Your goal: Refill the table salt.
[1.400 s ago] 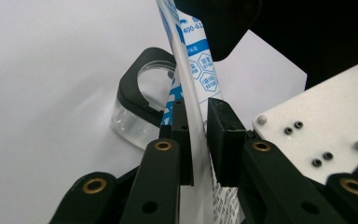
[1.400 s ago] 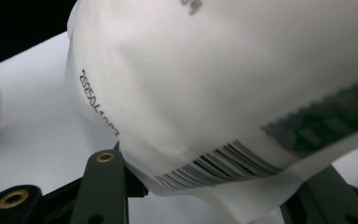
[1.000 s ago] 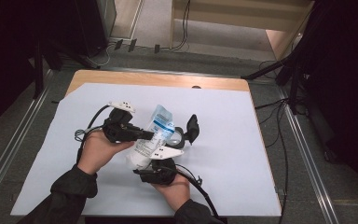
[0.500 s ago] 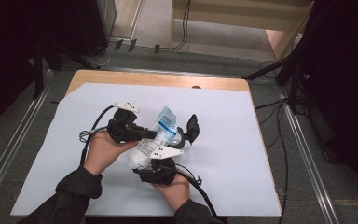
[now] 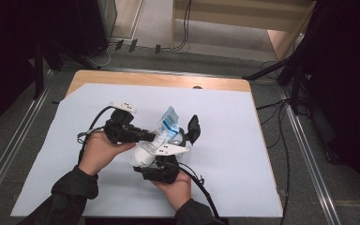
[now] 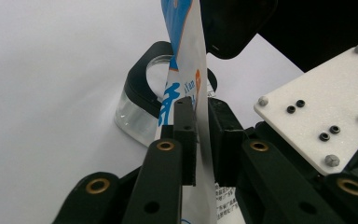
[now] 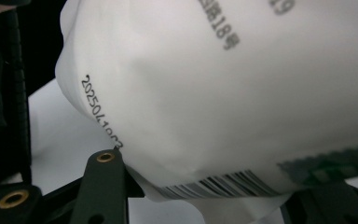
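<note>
The white sheet [image 5: 225, 140] covers the table. Near its middle, the pouch [image 5: 161, 133] is held up, tilted. The left gripper [image 5: 145, 136] pinches the pouch's thin edge, and has moved a bit toward the sheet's near edge. The right gripper [image 5: 161, 159] clamps the pouch's bottom. A small glass jar [image 6: 137, 107] stands just behind.

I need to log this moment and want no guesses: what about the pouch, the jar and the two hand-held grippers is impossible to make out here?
- Jar contents: left gripper view, the pouch hides much of its mouth.
- Right hand-held gripper jaw tips: right gripper view, the pouch covers them.
- Pouch date code: right gripper view, its last digits curl out of sight.
- Pouch bottom end: high view, behind the right gripper's white plate.
- Pouch label text: high view, too small.
</note>
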A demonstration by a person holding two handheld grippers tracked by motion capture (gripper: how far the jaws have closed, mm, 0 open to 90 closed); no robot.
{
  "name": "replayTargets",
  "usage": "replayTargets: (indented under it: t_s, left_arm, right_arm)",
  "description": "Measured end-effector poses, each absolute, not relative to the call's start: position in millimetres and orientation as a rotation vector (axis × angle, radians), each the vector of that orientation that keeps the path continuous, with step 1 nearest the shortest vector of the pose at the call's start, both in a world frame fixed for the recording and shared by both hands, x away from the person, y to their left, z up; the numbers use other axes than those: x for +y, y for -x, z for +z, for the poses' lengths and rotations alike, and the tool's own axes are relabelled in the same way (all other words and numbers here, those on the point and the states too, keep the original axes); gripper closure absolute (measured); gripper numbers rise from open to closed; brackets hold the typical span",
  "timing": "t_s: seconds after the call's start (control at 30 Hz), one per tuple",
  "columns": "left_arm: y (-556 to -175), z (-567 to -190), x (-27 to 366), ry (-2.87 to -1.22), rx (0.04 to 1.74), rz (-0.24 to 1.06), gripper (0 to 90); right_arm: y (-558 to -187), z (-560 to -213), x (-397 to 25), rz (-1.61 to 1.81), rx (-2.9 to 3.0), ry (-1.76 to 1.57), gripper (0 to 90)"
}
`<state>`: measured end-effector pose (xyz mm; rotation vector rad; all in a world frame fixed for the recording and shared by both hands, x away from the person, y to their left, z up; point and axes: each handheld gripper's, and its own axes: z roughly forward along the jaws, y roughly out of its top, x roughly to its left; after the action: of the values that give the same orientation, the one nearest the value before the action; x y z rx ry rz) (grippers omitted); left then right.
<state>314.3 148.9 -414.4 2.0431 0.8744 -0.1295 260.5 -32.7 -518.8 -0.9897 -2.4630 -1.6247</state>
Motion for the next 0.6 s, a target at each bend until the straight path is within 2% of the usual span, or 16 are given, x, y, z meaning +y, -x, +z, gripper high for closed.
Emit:
replayTargets:
  t_s: [0.37, 0.6]
  left_arm:
    - [-310.0, -412.2, 145.0, -2.039, 0.916, -0.087, 89.3]
    - [-309.3, -411.1, 145.4, -2.024, 0.909, -0.085, 88.7]
  right_arm:
    - [-259.1, -514.8, -26.4, -1.598, -2.522, 0.959, 46.7]
    - [-259.6, -512.3, -25.0, -1.605, -2.5, 0.974, 49.4]
